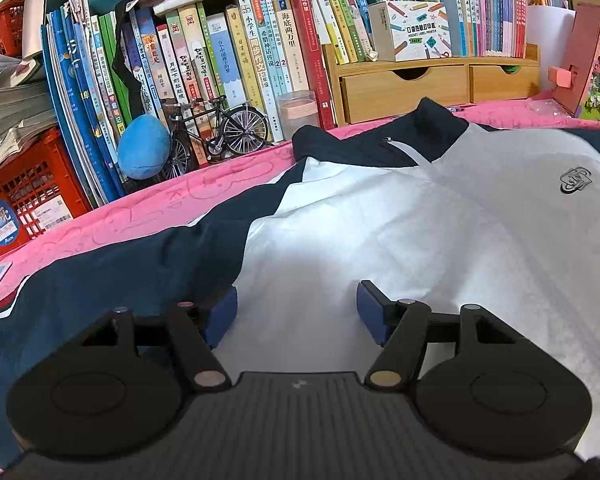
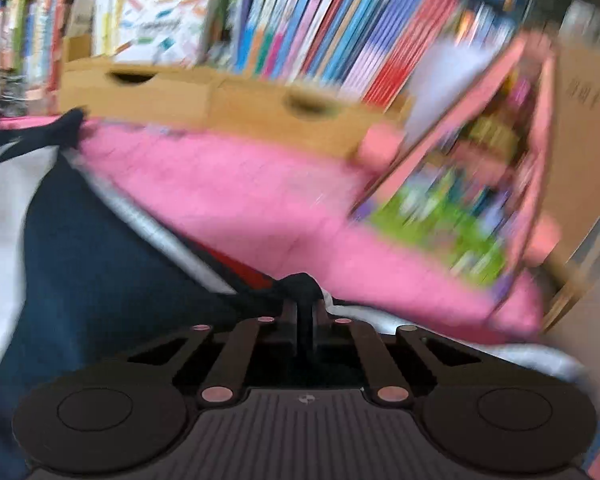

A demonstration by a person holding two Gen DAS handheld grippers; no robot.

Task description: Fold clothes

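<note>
Books [image 1: 260, 40] lined the top of the frame behind the pink cover [image 1: 140, 216]. Your left gripper [image 1: 297, 312] hung with fingers apart over the jacket [image 1: 380, 232] at centre. Your right gripper [image 2: 305, 304] was clamped on its dark edge at lower centre.

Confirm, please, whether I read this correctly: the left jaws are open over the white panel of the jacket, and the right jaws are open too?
Not quite: the right gripper is shut on the jacket, pinching dark fabric, as the right wrist view shows. The left gripper is indeed open over the white panel.

Both wrist views low, close over jacket [image 1: 380, 220] — facing bookshelves [image 1: 260, 40].
</note>
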